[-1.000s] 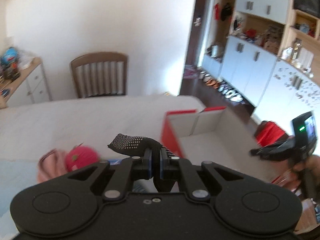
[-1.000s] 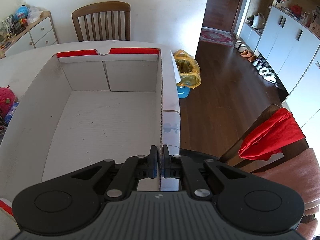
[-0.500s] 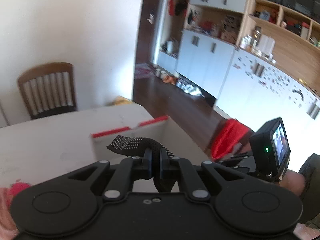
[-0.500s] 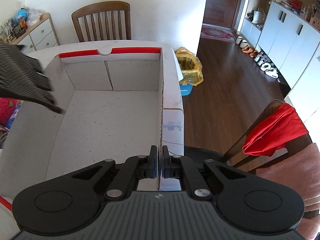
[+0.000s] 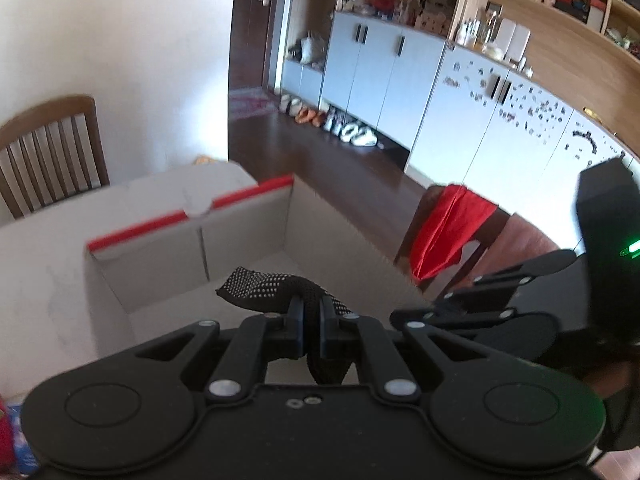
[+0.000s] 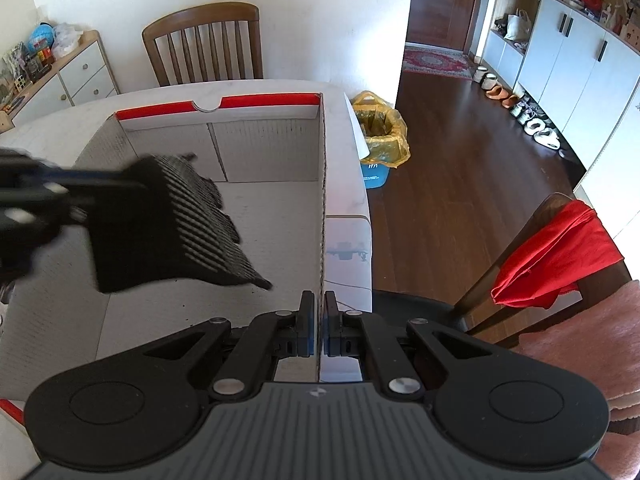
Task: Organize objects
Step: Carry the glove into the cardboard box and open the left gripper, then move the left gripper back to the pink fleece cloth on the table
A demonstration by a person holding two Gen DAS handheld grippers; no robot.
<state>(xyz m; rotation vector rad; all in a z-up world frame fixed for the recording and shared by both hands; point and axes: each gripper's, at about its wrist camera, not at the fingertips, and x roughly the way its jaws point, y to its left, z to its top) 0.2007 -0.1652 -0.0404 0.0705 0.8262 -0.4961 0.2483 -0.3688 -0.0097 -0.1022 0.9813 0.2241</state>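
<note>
A black glove [image 6: 168,220] with pale dots is clamped between the jaws of the left gripper [image 5: 311,308]; in the right wrist view it is seen hanging blurred from that gripper [image 6: 36,200] at the left edge, held over the inside of the box [image 6: 260,148], above its floor and not touching it. The box is an open white cardboard one with a red strip along its far rim, set on a white table [image 6: 160,94]. In the left wrist view the glove [image 5: 272,282] is folded over the jaw tips, with the box [image 5: 152,252] seen beyond it. At the far left of the right wrist view a chest of drawers [image 6: 80,76] with clutter on top is seen, and a wooden chair [image 6: 204,40] is stood behind the table. The right gripper [image 6: 319,300] is clenched on the box's right wall, the thin cardboard edge being pinched between its jaws. In the left wrist view the same gripper [image 5: 480,304] is seen at the right. Further right, a bin [image 6: 378,140] lined with a yellow bag is stood on the dark wood floor beside the table, a row of shoes [image 6: 520,112] is lined along white cupboards [image 6: 576,48], and a red cloth [image 6: 556,256] is draped over a second chair [image 6: 516,248] at the right edge.
</note>
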